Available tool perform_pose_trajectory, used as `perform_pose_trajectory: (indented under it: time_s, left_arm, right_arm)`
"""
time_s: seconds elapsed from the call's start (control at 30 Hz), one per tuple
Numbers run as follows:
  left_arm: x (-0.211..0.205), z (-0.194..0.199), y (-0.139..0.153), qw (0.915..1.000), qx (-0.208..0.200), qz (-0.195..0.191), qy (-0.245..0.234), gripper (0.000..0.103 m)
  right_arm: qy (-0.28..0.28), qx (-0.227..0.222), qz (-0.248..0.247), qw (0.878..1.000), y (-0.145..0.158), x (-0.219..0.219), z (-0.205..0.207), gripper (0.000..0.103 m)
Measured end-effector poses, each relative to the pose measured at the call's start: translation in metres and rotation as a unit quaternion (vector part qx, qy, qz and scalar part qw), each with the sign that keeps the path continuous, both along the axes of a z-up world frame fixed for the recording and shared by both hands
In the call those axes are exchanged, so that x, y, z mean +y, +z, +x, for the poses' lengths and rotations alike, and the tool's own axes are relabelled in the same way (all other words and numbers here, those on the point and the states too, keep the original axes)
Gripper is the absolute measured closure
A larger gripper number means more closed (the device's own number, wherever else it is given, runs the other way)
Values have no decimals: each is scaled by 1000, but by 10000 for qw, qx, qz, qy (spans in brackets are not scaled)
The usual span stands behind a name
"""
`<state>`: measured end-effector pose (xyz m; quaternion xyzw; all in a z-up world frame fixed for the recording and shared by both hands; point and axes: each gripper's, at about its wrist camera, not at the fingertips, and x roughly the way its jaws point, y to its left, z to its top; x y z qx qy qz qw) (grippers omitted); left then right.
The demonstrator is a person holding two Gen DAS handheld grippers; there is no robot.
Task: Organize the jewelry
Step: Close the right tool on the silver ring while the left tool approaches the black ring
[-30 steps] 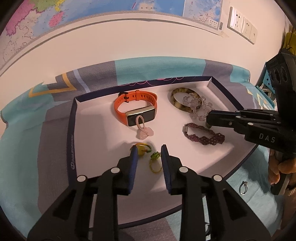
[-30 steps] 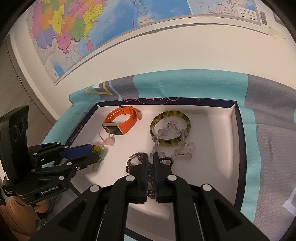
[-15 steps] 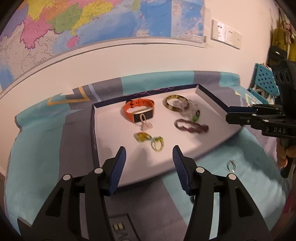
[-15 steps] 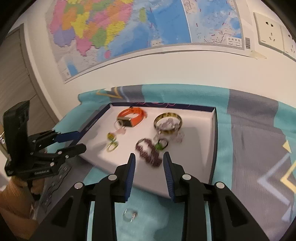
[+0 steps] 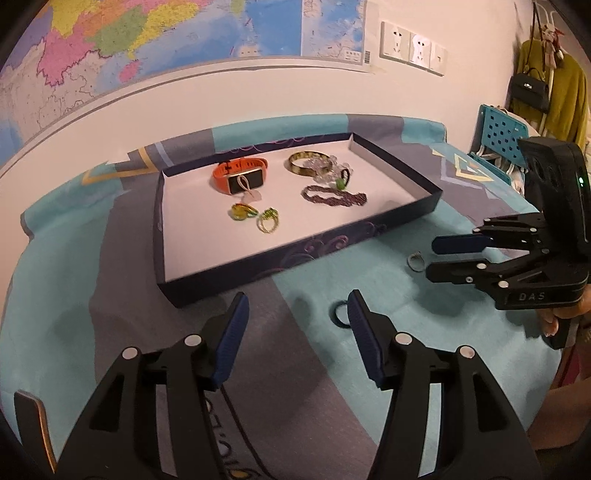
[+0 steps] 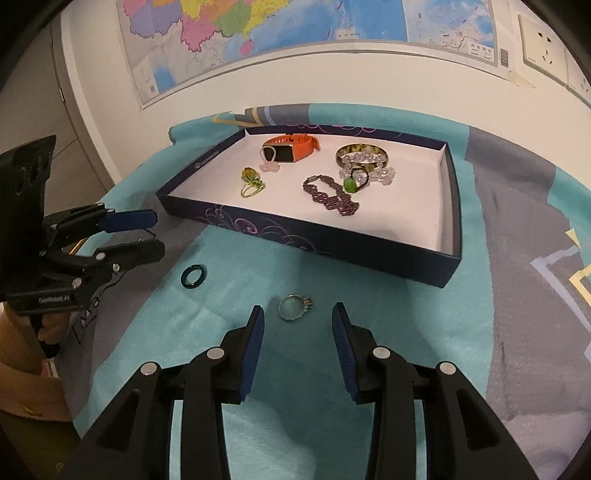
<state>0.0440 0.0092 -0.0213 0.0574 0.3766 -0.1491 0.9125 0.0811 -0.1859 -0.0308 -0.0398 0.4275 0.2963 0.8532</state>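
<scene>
Silver ring [image 6: 294, 307] and dark ring [image 6: 193, 276] lie on the cloth outside the tray [image 6: 306, 240]. Right gripper [image 6: 297, 328] and left gripper [image 5: 295, 317], both spread and empty, hover near one each; next: lower, pinch thin bands

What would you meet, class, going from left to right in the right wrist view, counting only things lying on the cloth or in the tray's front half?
Dark ring → yellow-green ring → silver ring → purple bead bracelet.

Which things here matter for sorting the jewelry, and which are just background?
Job: tray; silver ring and dark ring outside it on the cloth; orange watch, purple bracelet inside it.
Background: wall map, sockets, handbag.
</scene>
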Motion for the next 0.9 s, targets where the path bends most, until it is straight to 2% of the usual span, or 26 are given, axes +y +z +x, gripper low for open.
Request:
perform_pose_trajectory:
  time_s: [0.37,0.67,0.9]
  left_arm:
    - [-5,-6,-6,10000,81,-15,-27,46]
    - [-15,-7,-6,9997,82,26,-209,48]
    - [-27,0,-11,9991,207,131,-354,53]
  right_arm:
    - [20,-134,-536,9985,-3,29,-3,66]
    - [-128,-104,-489,9987,-3,23,1,85]
    - [-136,-32,-324,9994,-3,18,2,86]
